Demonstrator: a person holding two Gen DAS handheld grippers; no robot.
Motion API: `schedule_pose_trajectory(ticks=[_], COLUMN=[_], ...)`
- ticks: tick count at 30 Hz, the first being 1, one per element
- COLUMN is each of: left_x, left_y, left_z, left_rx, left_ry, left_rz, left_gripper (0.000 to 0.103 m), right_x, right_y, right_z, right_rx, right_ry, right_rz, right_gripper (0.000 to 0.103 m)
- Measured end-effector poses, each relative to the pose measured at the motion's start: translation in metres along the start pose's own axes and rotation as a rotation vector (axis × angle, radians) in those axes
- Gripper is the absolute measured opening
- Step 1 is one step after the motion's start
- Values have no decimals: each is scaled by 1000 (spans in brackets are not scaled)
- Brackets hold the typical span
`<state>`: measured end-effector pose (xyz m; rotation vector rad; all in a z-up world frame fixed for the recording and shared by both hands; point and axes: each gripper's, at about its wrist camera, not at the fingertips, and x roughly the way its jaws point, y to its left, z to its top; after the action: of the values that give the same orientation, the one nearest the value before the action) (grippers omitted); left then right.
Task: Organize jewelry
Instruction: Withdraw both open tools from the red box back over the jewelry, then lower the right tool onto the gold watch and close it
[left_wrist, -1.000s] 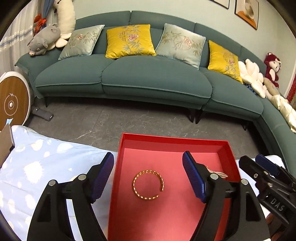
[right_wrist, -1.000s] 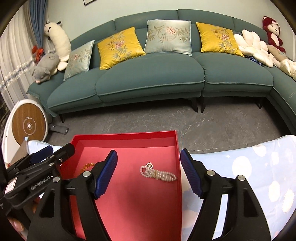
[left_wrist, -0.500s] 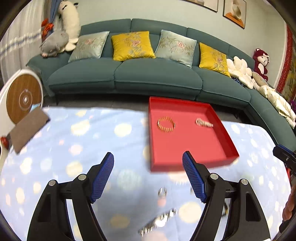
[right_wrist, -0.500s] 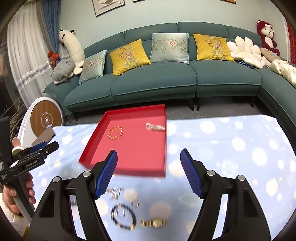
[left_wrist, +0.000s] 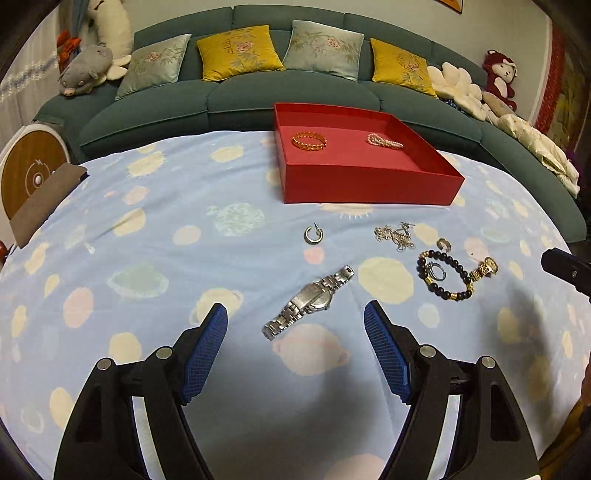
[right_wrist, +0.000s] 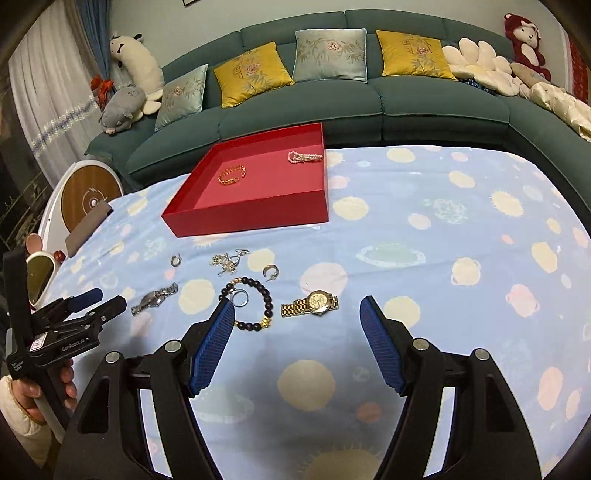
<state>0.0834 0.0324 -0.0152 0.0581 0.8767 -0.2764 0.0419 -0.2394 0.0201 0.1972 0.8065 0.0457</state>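
A red tray (left_wrist: 369, 188) (right_wrist: 251, 212) at the table's far side holds a gold bangle (left_wrist: 309, 141) (right_wrist: 232, 175) and a pearl bracelet (left_wrist: 385, 140) (right_wrist: 305, 157). Loose on the blue cloth lie a silver watch (left_wrist: 308, 300) (right_wrist: 154, 298), a gold watch (right_wrist: 310, 305) (left_wrist: 484, 269), a black bead bracelet (left_wrist: 443, 277) (right_wrist: 255, 295), a silver chain (left_wrist: 395, 235) (right_wrist: 227, 261) and small hoop earrings (left_wrist: 313, 234) (right_wrist: 270, 272). My left gripper (left_wrist: 295, 332) is open just short of the silver watch. My right gripper (right_wrist: 297, 325) is open just short of the gold watch.
The table's blue cloth (left_wrist: 147, 221) with pastel spots runs to a green sofa (right_wrist: 332, 99) with cushions and plush toys. A brown pad (left_wrist: 44, 199) lies at the left edge. A hand (right_wrist: 33, 391) holds the left gripper's handle.
Both grippers have pulled back from over the red tray toward the near side of the table. The loose jewelry on the cloth has come into view. Both stay open and empty.
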Motion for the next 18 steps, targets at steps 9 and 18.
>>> schedule_pose_trajectory(ticks=[9, 18], left_x=[17, 16], left_y=[-9, 0], left_z=[-5, 2], left_rx=[44, -22], left_ry=[21, 17], left_rz=[20, 19], left_gripper=[74, 74], right_x=[22, 57], right_y=[1, -10], right_z=[-12, -16], right_rx=[-40, -2], right_ry=[50, 129], right_rz=[-15, -26], right_gripper=[68, 43])
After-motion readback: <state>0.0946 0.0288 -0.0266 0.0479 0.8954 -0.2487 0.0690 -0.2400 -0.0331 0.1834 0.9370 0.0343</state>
